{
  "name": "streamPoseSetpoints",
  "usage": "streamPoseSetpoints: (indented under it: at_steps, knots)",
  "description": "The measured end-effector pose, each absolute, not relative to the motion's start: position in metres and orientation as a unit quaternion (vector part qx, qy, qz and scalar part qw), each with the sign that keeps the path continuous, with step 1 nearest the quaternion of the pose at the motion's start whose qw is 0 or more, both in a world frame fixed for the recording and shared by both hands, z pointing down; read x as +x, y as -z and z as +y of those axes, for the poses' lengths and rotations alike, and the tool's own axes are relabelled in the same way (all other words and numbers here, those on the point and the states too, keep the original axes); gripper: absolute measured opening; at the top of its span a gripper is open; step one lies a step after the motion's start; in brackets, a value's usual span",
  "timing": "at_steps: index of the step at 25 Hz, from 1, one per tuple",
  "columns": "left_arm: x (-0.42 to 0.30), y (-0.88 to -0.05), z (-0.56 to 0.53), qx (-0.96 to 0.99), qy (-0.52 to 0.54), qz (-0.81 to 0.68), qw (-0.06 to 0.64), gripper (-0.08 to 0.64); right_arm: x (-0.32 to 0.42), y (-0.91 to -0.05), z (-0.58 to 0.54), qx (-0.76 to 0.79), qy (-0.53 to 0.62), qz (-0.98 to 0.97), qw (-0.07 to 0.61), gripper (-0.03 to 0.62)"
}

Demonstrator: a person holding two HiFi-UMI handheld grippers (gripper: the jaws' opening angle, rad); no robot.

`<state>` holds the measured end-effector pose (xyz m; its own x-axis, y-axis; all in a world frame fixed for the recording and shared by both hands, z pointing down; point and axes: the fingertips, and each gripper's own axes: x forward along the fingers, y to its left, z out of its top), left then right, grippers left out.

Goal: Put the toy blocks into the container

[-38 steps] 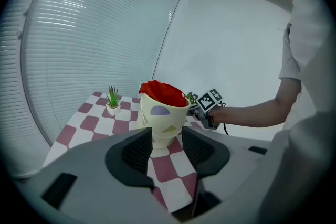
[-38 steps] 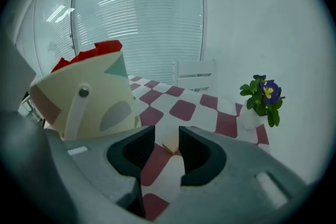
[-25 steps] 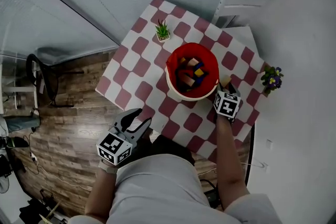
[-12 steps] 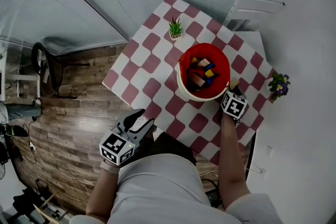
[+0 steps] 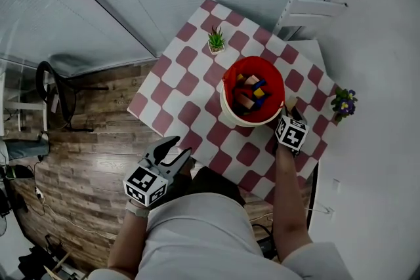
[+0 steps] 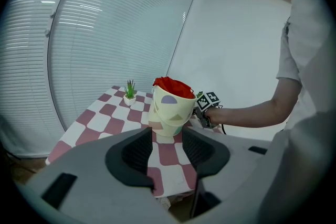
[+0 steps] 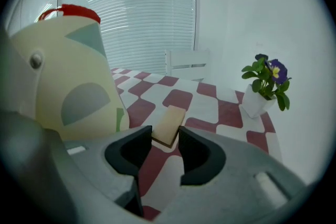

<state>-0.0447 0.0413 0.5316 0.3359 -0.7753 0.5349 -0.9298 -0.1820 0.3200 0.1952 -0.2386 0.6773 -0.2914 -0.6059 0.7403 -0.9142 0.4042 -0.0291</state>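
A cream bucket with a red lining stands on the checkered table and holds several coloured blocks. It also shows in the left gripper view and fills the left of the right gripper view. Just right of the bucket, my right gripper is low over the table. A flat tan wooden block lies there with its near end between the tips of my right gripper, whose jaws are closing. My left gripper hangs open and empty off the table's near edge.
A small green plant in a white pot stands at the table's far corner. A purple-flowered pot sits at the right edge, close to the tan block. A white chair stands behind the table. Wooden floor lies to the left.
The head view has shifted a little. My right gripper stays beside the bucket's right side, and my left gripper has not moved relative to the table.
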Motion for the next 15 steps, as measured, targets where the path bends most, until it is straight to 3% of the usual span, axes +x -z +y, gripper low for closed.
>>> streamPoseSetpoints:
  at_steps: [15]
  knots:
    - [-0.050, -0.513, 0.018, 0.801, -0.095, -0.524, 0.274, 0.156, 0.171, -0.557, -0.218, 0.498, -0.151, -0.801, 0.295, 0.162]
